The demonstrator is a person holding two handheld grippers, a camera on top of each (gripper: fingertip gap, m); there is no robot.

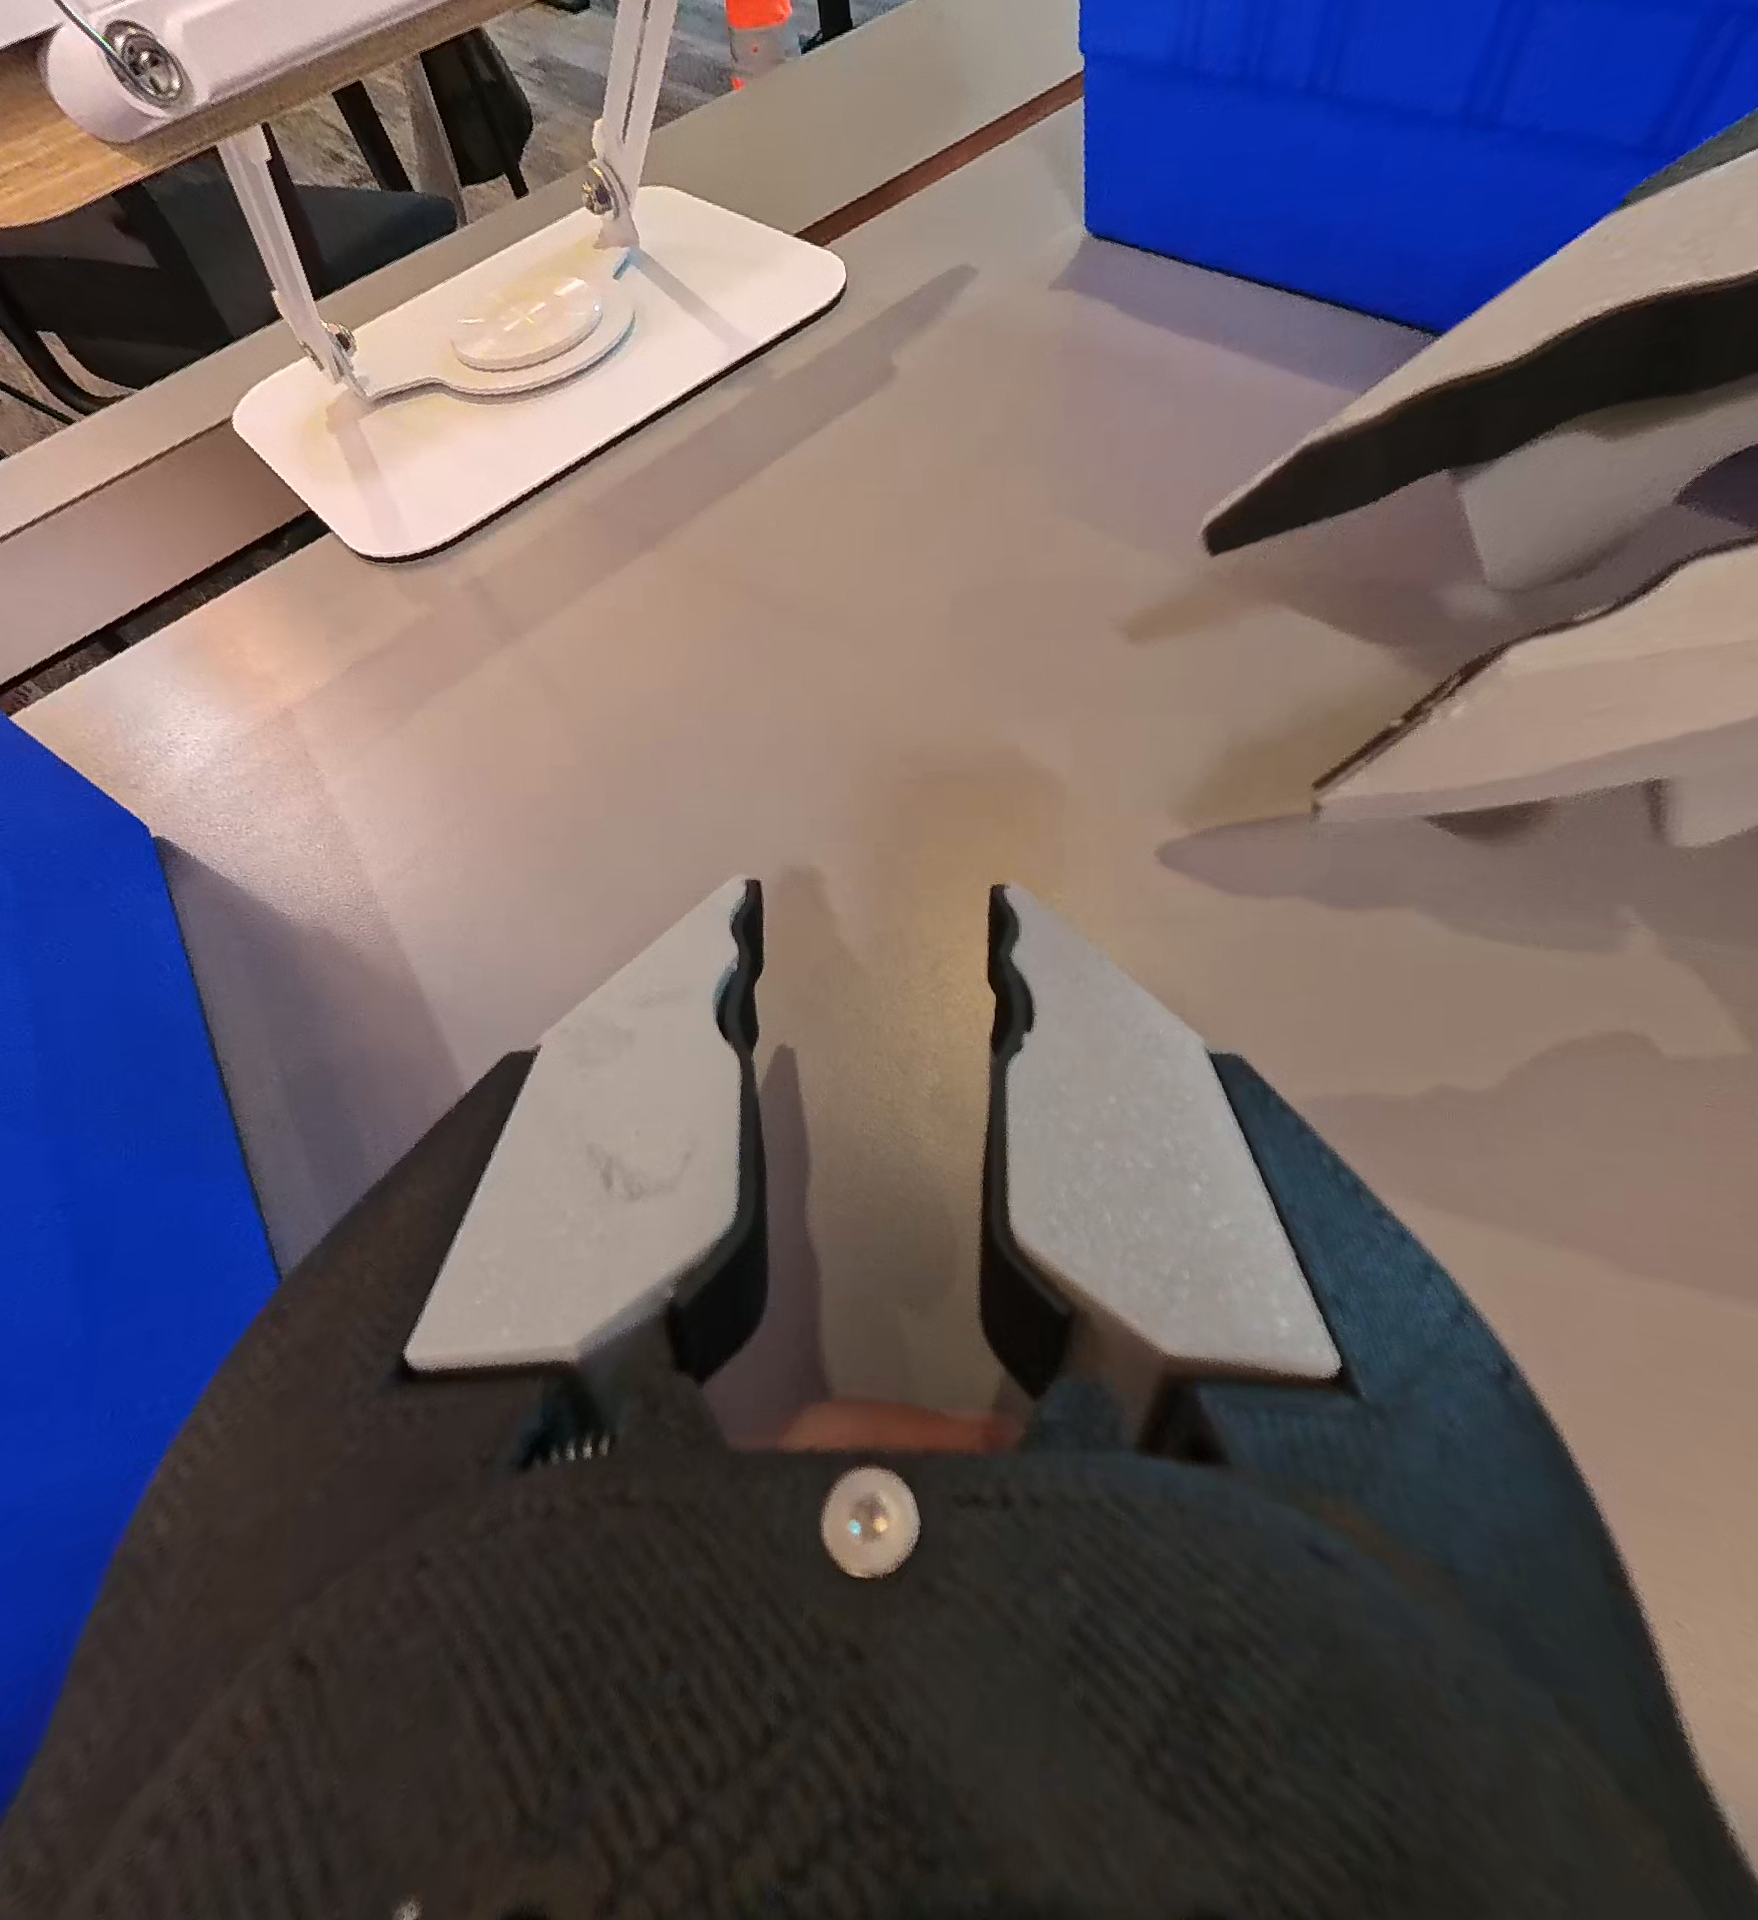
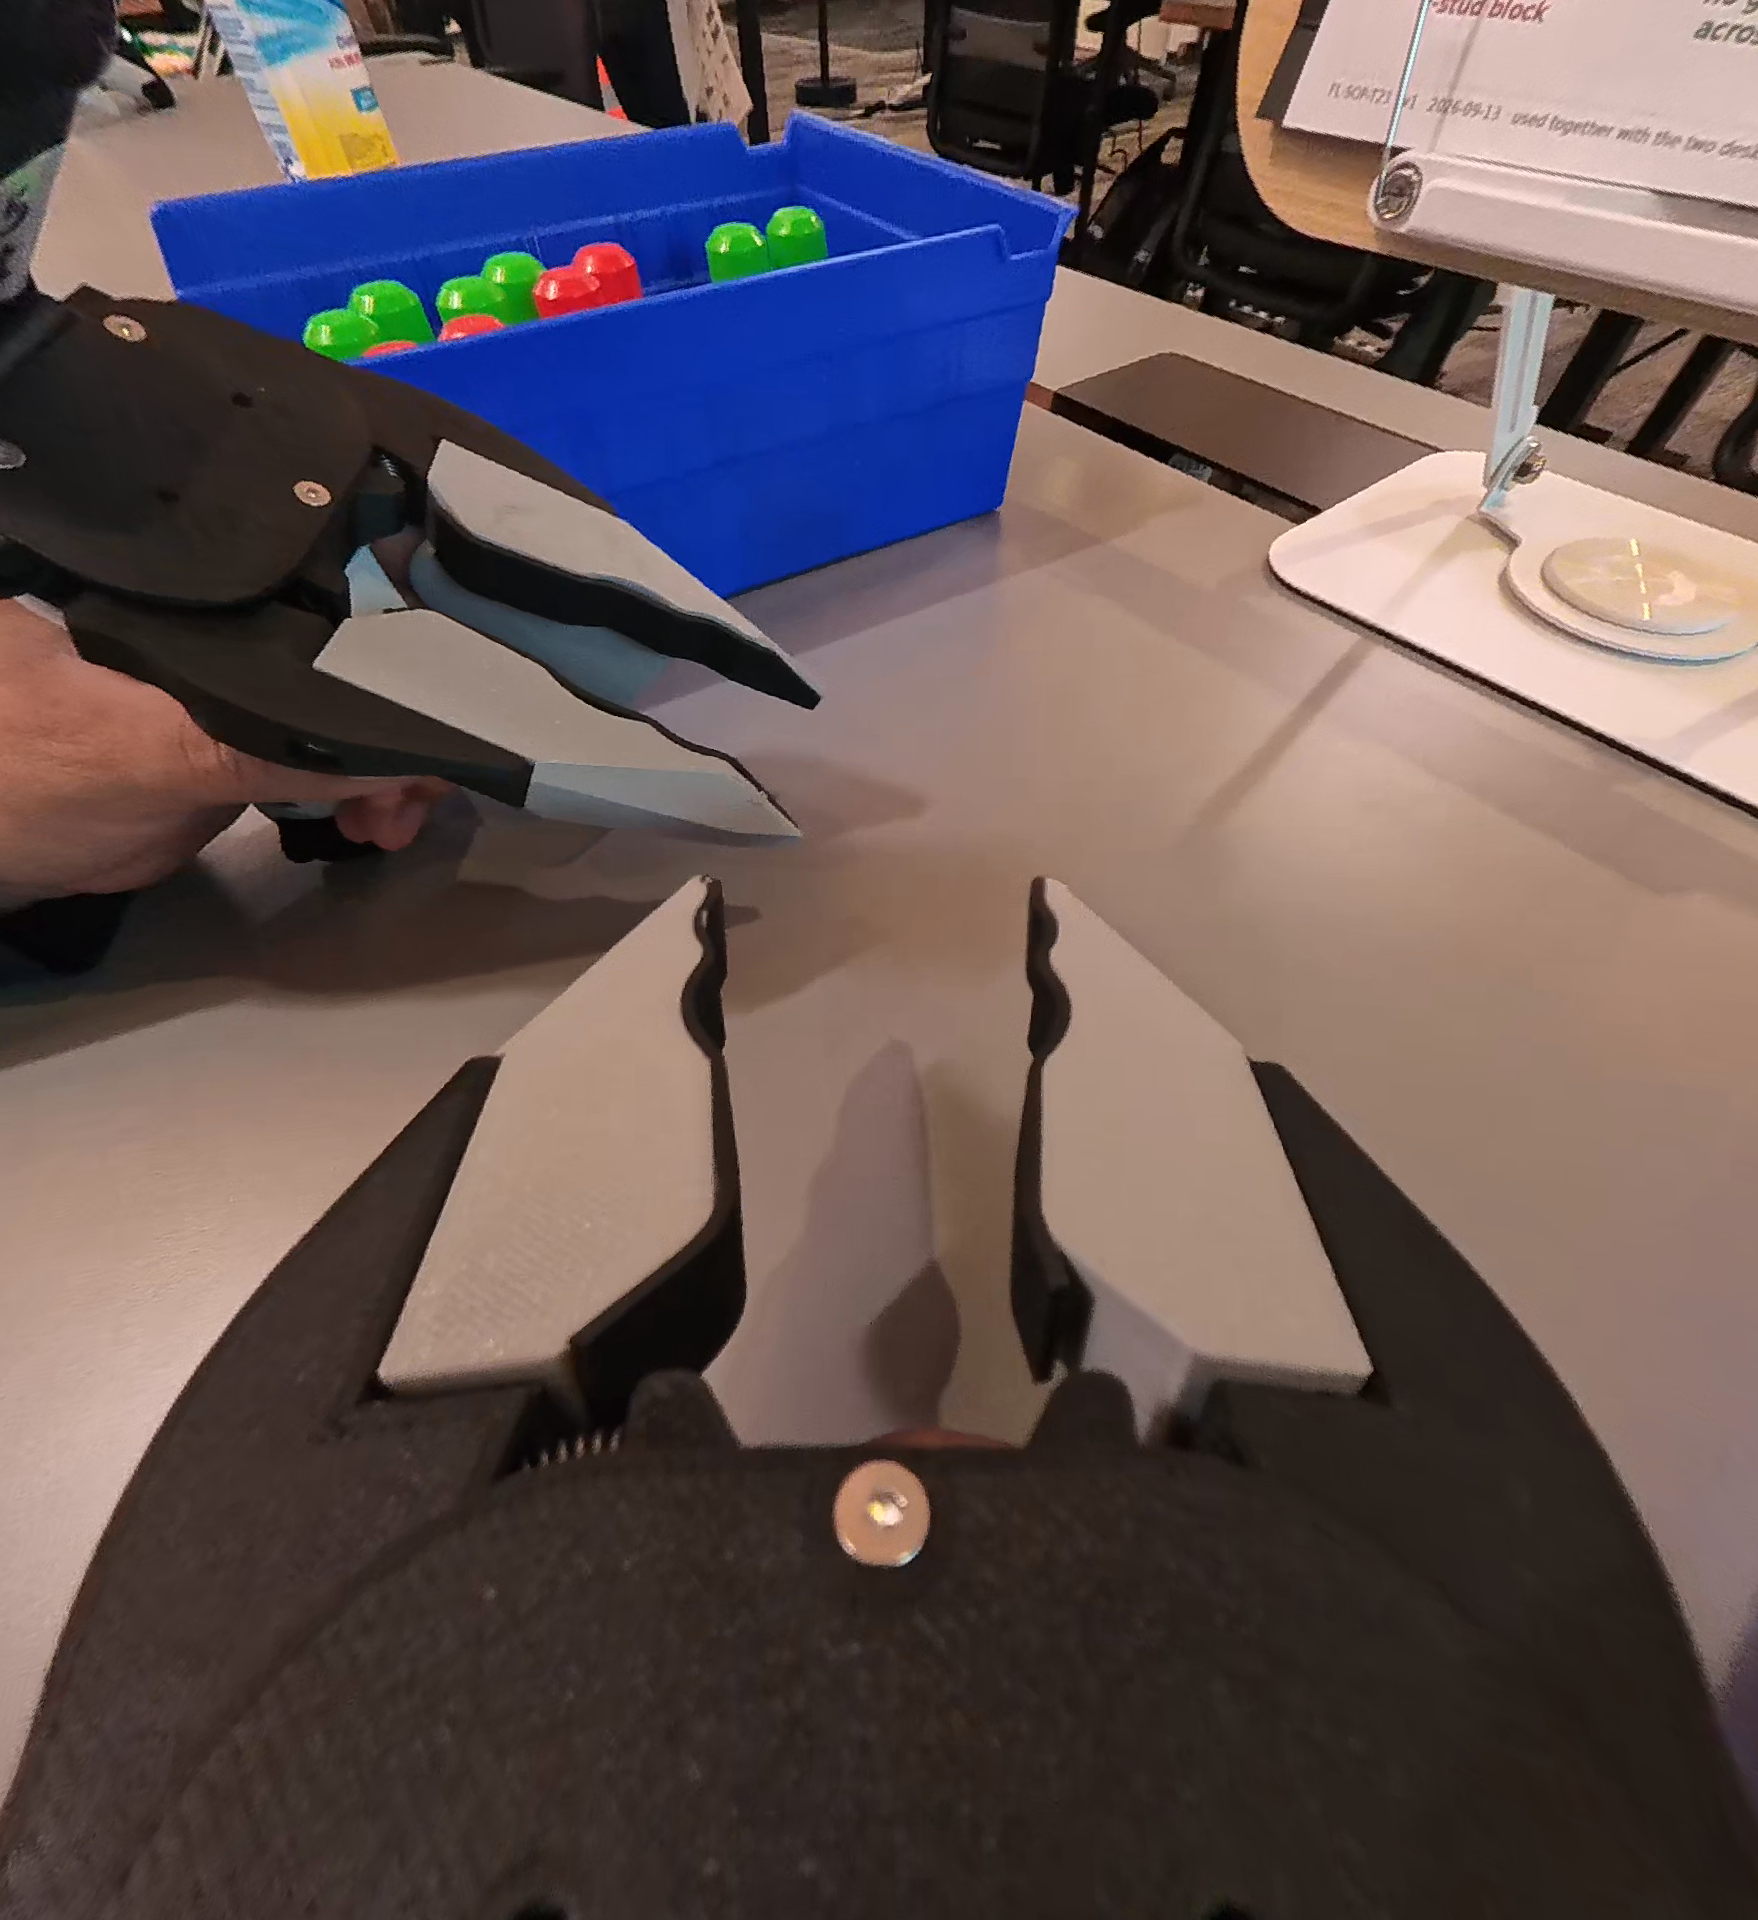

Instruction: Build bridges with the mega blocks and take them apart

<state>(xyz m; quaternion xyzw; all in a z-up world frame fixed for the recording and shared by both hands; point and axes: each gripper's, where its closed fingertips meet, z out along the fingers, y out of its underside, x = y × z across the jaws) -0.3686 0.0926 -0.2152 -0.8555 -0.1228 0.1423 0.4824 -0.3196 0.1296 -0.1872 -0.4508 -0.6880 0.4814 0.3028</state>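
Jaws of both the left gripper (image 1: 873, 896) and right gripper (image 2: 873, 888) stand spread and empty over the grey bench (image 2: 1270, 935). Green and red blocks (image 2: 501, 296) lie in a blue bin (image 2: 750, 416) well beyond them.

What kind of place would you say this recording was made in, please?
Probably an office or lab workstation: a grey desk, a white document stand holding an instruction sheet, office chairs behind, and a blue bin of blocks.

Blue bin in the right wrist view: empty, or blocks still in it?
Not empty. Green blocks and red blocks sit inside the blue bin.
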